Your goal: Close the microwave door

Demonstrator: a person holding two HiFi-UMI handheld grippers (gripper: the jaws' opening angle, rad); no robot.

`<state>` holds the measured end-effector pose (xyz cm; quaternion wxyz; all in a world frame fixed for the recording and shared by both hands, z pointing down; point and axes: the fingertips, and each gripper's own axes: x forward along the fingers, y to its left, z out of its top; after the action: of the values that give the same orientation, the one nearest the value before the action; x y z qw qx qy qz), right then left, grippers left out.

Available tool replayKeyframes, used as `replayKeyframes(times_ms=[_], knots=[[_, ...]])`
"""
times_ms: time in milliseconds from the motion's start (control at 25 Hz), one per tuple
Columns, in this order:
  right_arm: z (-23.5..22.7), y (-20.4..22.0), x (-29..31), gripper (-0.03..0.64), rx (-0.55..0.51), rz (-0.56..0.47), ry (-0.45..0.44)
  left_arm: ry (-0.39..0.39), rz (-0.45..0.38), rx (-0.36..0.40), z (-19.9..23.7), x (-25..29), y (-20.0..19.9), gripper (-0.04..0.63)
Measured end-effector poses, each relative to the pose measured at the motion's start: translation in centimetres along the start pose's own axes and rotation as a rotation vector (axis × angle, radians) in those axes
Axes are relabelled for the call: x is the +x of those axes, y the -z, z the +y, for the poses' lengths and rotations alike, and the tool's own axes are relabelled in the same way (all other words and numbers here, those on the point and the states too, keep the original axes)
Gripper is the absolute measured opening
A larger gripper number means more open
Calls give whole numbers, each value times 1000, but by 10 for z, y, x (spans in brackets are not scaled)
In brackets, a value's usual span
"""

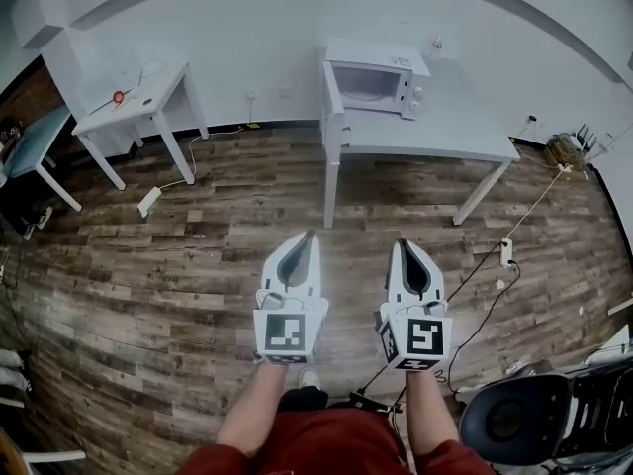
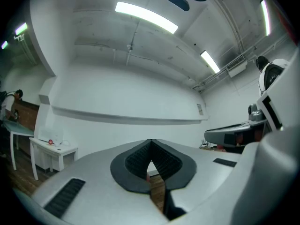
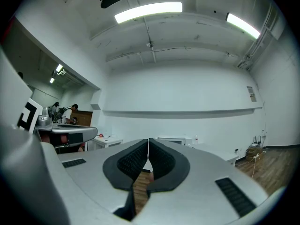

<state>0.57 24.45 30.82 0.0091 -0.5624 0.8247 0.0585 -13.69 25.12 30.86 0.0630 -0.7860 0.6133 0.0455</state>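
A white microwave [image 1: 378, 82] stands on the far left end of a long white table [image 1: 445, 137]. Its door [image 1: 329, 92] hangs open on the left side, swung toward me. In the right gripper view the microwave [image 3: 172, 141] shows small, straight beyond the jaws. Both grippers are held side by side over the wooden floor, well short of the table, pointing at it. My left gripper [image 1: 308, 236] [image 2: 151, 142] is shut with nothing in it. My right gripper [image 1: 405, 244] [image 3: 148, 140] is shut too, its pads meeting at the tips.
A small white table [image 1: 138, 102] with a red object [image 1: 119, 96] stands at the back left, a teal table [image 1: 30, 142] beyond it. A power strip [image 1: 149, 201] and another power strip [image 1: 505, 252] with cables lie on the floor. A dark chair [image 1: 524, 419] sits at my right.
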Motion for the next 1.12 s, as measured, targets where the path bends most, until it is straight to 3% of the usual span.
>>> replayKeyframes(times_ms=[640,1120], knots=[[3,1,82,28,-9,-5,43,47,-4,4,51,63,10,26],[-66,31,158,28,27,-23,59,37,17,27,44,156,41,26]])
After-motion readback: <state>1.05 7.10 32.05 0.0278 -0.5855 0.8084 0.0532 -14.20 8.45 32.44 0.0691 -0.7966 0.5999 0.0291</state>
